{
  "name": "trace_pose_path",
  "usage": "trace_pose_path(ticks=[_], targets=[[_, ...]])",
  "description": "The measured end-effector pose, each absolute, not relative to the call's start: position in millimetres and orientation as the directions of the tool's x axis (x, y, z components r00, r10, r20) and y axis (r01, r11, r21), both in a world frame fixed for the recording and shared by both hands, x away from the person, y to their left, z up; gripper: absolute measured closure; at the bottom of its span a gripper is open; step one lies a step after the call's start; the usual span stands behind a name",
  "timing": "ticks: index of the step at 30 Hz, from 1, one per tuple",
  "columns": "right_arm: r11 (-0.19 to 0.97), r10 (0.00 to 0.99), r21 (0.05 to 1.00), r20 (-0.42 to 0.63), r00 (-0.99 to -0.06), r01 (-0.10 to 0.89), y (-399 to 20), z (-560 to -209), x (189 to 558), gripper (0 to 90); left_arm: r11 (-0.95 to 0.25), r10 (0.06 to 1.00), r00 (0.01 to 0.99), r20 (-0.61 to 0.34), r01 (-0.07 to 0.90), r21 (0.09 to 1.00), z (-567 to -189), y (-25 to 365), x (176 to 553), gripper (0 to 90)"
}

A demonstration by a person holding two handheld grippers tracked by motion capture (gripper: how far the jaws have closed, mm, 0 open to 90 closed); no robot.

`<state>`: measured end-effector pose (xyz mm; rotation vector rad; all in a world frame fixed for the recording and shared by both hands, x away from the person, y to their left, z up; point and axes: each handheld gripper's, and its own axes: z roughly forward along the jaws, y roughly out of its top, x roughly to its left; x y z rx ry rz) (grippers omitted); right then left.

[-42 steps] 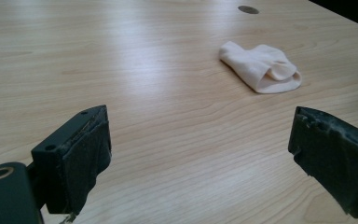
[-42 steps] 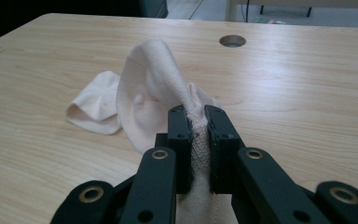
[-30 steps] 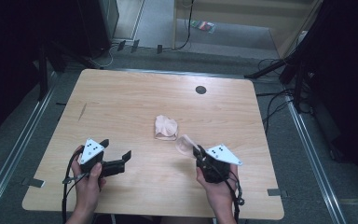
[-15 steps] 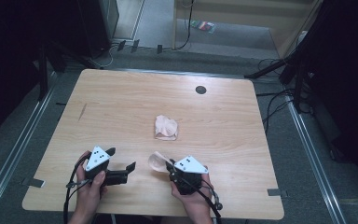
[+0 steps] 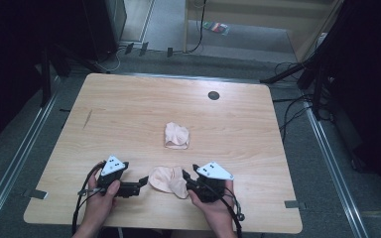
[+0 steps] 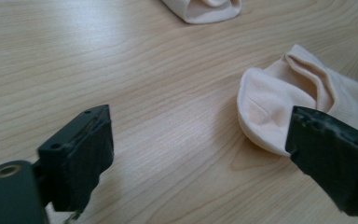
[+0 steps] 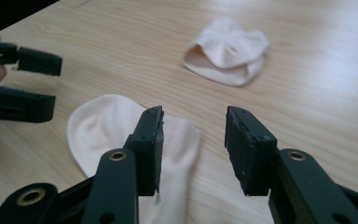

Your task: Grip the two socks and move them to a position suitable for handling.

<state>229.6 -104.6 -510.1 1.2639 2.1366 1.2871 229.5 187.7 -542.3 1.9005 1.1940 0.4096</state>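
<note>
On the wooden table point(image 5: 129, 114), a pale sock point(image 5: 168, 179) lies flat at six o'clock: light, limp, easy to bunch, best pinched at an edge. The right gripper point(image 5: 188, 179) has just been opening, nothing between its jaws; the left gripper point(image 5: 140, 184) gapes wide beside it.

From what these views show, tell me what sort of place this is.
Probably a lab or recording workspace rather than a home. A bare wooden table stands on grey carpet between metal floor rails, loose cables trail beside it, and a person works two pale socks with handheld grippers.
</note>
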Motion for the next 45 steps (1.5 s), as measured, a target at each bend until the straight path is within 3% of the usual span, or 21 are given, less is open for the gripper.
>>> trace_pose_path(ticks=[4,7,12,14,15,16,17,18,21,25,29,30,33,34,35,38,39,40,41,42,45], targets=[[0.189,0.819,0.824,0.168,-0.549,0.534,-99.6,-513.8,225.5,56.9,-0.205,0.852,0.503,-0.145,0.574,0.793,-541.7,181.5,231.9,17.3],[0.241,0.786,0.82,0.149,-0.6,0.519,-79.4,-516.5,215.3,55.1,-0.185,0.84,0.514,-0.173,0.571,0.8,-541.1,179.0,234.8,26.1],[0.353,0.785,0.79,0.042,-0.619,0.501,-55.4,-533.4,205.2,52.6,-0.205,0.8,0.562,-0.212,0.588,0.783,-543.8,171.2,238.4,44.6],[0.37,0.787,0.772,0.035,-0.616,0.516,-53.6,-540.1,205.7,52.9,-0.217,0.797,0.562,-0.222,0.608,0.763,-545.4,168.2,240.9,59.4],[0.37,0.787,0.772,0.035,-0.616,0.516,-53.6,-540.1,205.7,52.9,-0.214,0.79,0.564,-0.242,0.622,0.753,-546.5,167.7,242.5,59.4],[0.38,0.789,0.768,0.022,-0.614,0.516,-53.7,-542.0,206.8,60.2,-0.216,0.774,0.573,-0.268,0.638,0.74,-547.6,169.2,245.4,69.3],[0.38,0.789,0.768,0.022,-0.614,0.516,-53.7,-542.0,206.8,60.2,-0.216,0.774,0.573,-0.268,0.638,0.74,-547.6,169.2,245.4,74.2],[0.383,0.789,0.766,0.019,-0.614,0.517,-54.0,-542.5,207.4,63.7,-0.216,0.771,0.575,-0.274,0.64,0.737,-547.5,170.0,245.9,74.2],[0.378,0.79,0.769,0.023,-0.612,0.516,-58.8,-543.8,210.0,77.4,-0.218,0.75,0.594,-0.289,0.636,0.74,-545.6,172.7,245.8,88.4],[0.309,0.807,0.785,0.081,-0.585,0.536,-73.7,-541.3,217.1,90.0,-0.223,0.723,0.621,-0.304,0.626,0.747,-542.6,178.3,244.6,90.0],[0.24,0.838,0.807,0.109,-0.535,0.54,-90.0,-534.3,222.0,90.0,-0.219,0.718,0.623,-0.31,0.626,0.749,-541.9,181.9,243.1,90.0],[0.212,0.824,0.817,0.146,-0.548,0.537,-91.7,-531.5,221.3,83.5,-0.225,0.717,0.625,-0.308,0.626,0.747,-542.3,181.6,242.6,90.0],[0.21,0.777,0.814,0.196,-0.598,0.541,-84.2,-531.8,218.9,76.8,-0.232,0.718,0.627,-0.303,0.626,0.744,-543.6,179.6,241.8,90.0],[0.233,0.758,0.811,0.194,-0.623,0.536,-77.8,-533.2,216.8,71.3,-0.236,0.718,0.627,-0.301,0.627,0.742,-544.3,178.5,241.4,90.0],[0.296,0.731,0.793,0.171,-0.66,0.533,-63.3,-539.0,214.1,59.4,-0.24,0.716,0.629,-0.301,0.628,0.74,-545.1,177.4,240.9,90.0],[0.344,0.736,0.764,0.143,-0.662,0.547,-53.5,-546.8,215.4,52.4,-0.25,0.718,0.633,-0.29,0.624,0.74,-546.4,175.8,239.4,90.0],[0.353,0.742,0.762,0.126,-0.658,0.543,-51.4,-549.9,215.9,53.1,-0.263,0.72,0.635,-0.28,0.623,0.737,-546.6,175.7,239.0,90.0],[0.372,0.761,0.769,0.068,-0.645,0.52,-50.0,-550.3,214.7,61.4,-0.273,0.723,0.637,-0.268,0.619,0.736,-547.3,175.5,238.6,90.0],[0.372,0.761,0.769,0.068,-0.645,0.52,-50.0,-550.3,214.7,61.4,-0.273,0.723,0.637,-0.268,0.619,0.736,-547.3,175.5,238.6,90.0],[0.396,0.772,0.769,0.017,-0.635,0.502,-49.6,-550.8,213.3,70.2,-0.281,0.727,0.637,-0.257,0.617,0.735,-547.6,175.5,238.4,90.0],[0.355,0.785,0.771,0.061,-0.616,0.528,-57.7,-549.3,215.8,82.0,-0.287,0.73,0.636,-0.248,0.616,0.734,-548.0,175.9,238.7,90.0]])
